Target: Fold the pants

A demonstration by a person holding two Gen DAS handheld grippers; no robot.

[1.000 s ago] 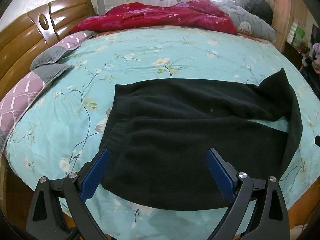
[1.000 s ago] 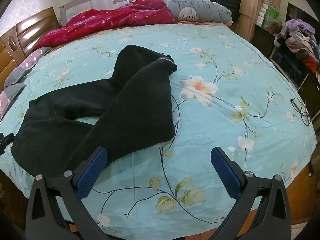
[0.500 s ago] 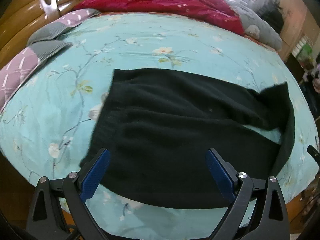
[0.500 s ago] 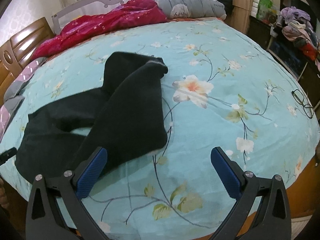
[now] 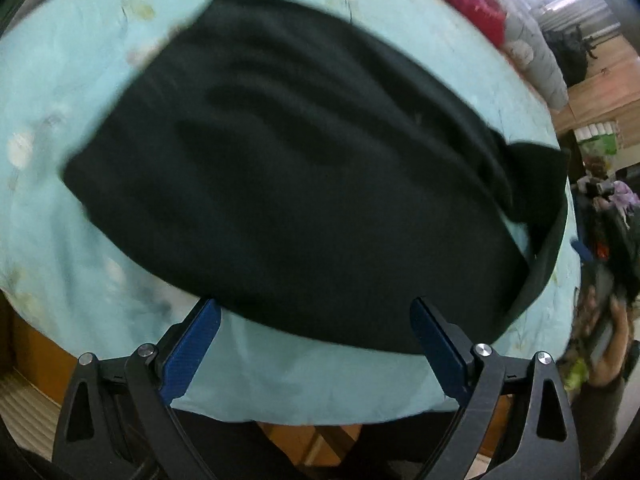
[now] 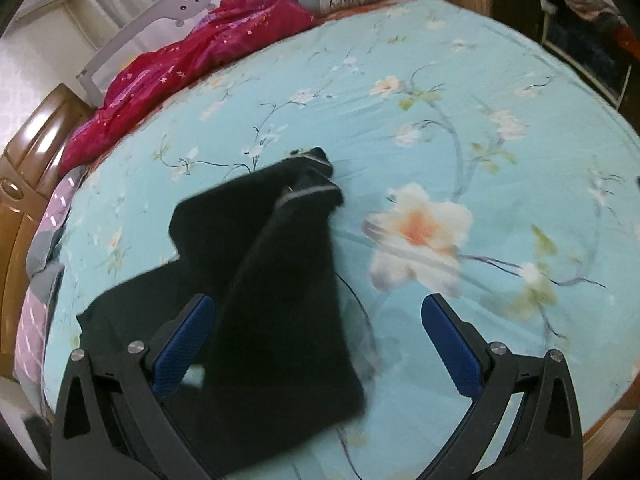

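The black pants (image 5: 304, 184) lie spread on the bed (image 6: 460, 100), legs crossing. Both the left gripper (image 5: 315, 338) and right gripper (image 6: 318, 340) hover wide open, holding nothing — best to pinch the near edge, waist and cuff, squarely — then lift together.

Black pants (image 5: 304, 184), of thick soft fabric, lying flat and unfolded near the front edge of the bed (image 5: 60, 80), on its pale blue flowered sheet. Waist end broad and smooth toward the bed's left side, bottom hem close to the edge. Legs (image 6: 280, 280) crossed one over the other toward the middle of the bed, grey-trimmed cuffs (image 6: 312, 184) slightly rumpled.
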